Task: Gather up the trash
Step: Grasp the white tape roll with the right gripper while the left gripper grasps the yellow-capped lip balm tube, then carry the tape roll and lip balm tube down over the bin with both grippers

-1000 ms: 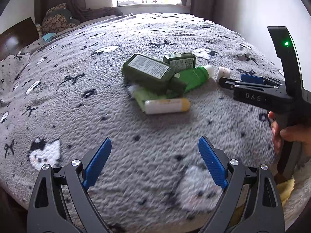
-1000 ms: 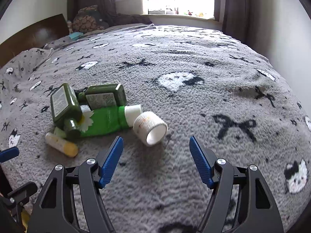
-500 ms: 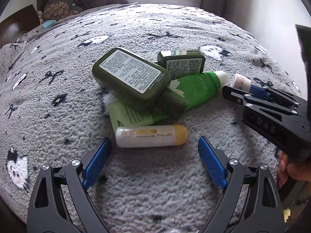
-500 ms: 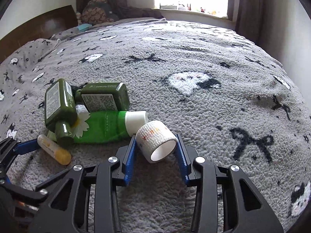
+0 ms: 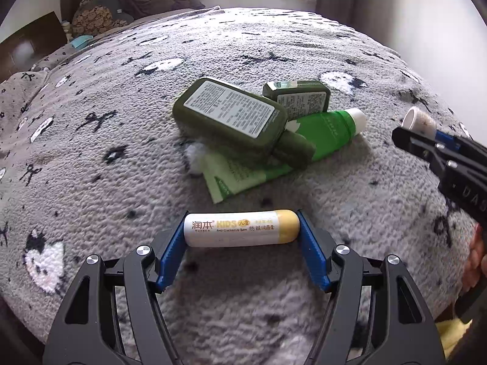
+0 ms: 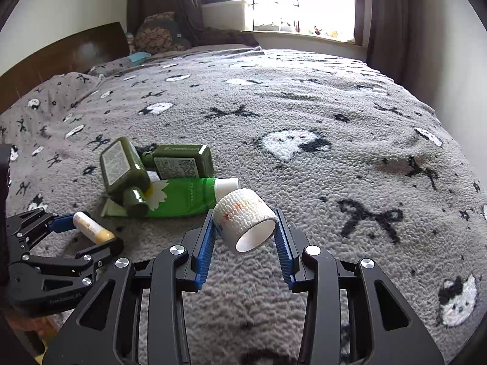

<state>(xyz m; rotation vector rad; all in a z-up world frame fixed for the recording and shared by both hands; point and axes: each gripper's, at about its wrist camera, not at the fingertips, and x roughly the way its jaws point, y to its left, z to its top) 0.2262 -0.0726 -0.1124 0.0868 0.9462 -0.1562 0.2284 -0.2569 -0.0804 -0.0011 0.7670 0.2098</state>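
Setting: grey blanket (image 5: 91,182) with bow and cat marks, spread over a bed.
Left gripper (image 5: 242,251): jaws closing end to end on the balm stick (image 5: 242,228); both pads looked to be touching its ends, the stick lying crosswise on the blanket.
Right gripper (image 6: 245,245): clamped on the tape roll (image 6: 245,219), roll tilted with its open core facing the camera, apparently clear of the blanket.
Pile: two dark bottles (image 5: 231,118) over a green tube (image 5: 322,130) and a pale sachet (image 5: 234,179), just beyond the stick and well apart from no gripper.
Step in hand, as judged: securing the stick before lifting.
Doing it well: the grip ran along the stick's length, so the rounded cap end could slip; pads needed to sit square on both ends, and the lift go straight up.
Risk: snagging blanket pile under the lower pad edges.
Bin: none seen.
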